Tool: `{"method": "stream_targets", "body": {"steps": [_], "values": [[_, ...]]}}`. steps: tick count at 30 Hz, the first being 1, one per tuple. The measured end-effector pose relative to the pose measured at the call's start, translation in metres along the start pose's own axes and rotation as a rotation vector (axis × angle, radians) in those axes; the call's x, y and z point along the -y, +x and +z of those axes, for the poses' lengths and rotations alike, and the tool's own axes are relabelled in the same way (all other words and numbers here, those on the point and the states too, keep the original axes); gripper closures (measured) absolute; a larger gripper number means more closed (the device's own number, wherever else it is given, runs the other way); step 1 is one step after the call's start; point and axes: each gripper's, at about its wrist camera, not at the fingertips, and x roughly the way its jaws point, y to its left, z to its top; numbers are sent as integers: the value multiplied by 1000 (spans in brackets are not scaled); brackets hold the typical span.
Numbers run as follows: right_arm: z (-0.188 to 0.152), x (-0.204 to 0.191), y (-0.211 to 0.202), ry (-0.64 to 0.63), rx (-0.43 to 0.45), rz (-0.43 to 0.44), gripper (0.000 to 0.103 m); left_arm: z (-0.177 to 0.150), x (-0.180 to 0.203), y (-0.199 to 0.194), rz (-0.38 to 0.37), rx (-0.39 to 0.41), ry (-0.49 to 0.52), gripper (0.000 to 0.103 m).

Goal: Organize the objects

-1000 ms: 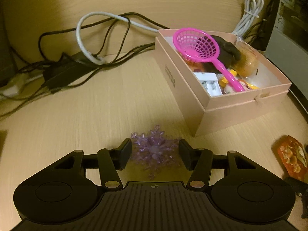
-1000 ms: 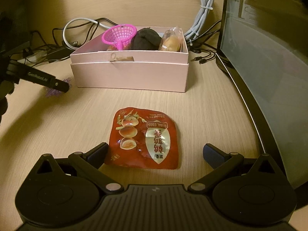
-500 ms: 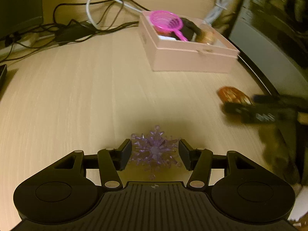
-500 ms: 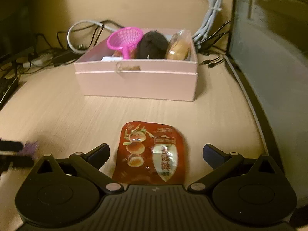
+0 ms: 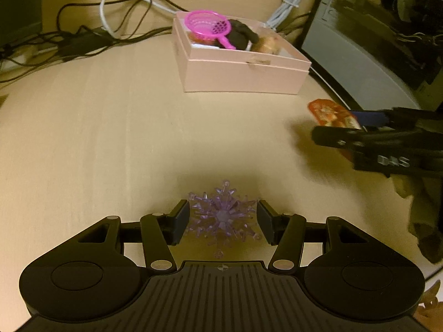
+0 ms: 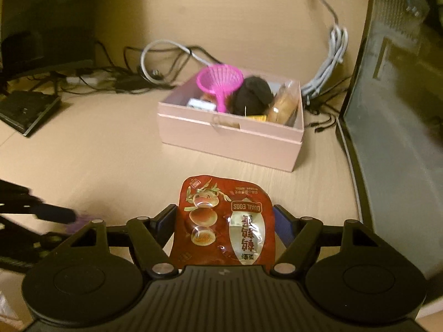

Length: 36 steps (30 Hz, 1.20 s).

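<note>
The left tool (image 5: 223, 222) is clamping a spiky, translucent purple snowflake ornament (image 5: 223, 217) just above the bench (image 5: 110, 138). The right tool (image 6: 224, 222) is gripping a glossy red quail egg packet (image 6: 221, 221), printed with brown eggs, lifted clear of the bench, near the open pink box (image 6: 229, 138) holding a pink strainer (image 6: 220, 81).

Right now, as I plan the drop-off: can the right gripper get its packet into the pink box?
Probably yes. The right gripper is shut on the packet, the box lies open-topped straight ahead, and only bare table lies between. The strainer crowds the box's left side.
</note>
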Motion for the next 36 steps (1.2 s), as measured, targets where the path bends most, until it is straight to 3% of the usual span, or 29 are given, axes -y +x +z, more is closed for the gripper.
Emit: {"method": "stream_targets", "body": {"steps": [6,13,19,20,22,24,28,33,36], "values": [[-6,1,-23,21,41,-32,29,38,-3,-8,7,114,-29,45],[-17,2,-38,64,49,-85,29,129,13,-13,24,328,67,45],[-22,8,-47,95,50,-121,30,196,23,19,3,438,69,44],[-22,8,-46,97,44,-122,30,202,24,37,0,425,94,44],[-22,7,-43,92,35,-124,30,209,26,75,30,306,131,43],[-20,7,-41,85,37,-128,30,207,23,95,28,268,110,43],[-15,11,-30,100,22,-107,30,195,9,84,15,341,21,44],[1,15,-7,107,2,-79,30,170,-22,48,-6,410,-18,44],[17,15,6,86,9,-69,30,167,-46,34,-18,467,-122,44]]}}
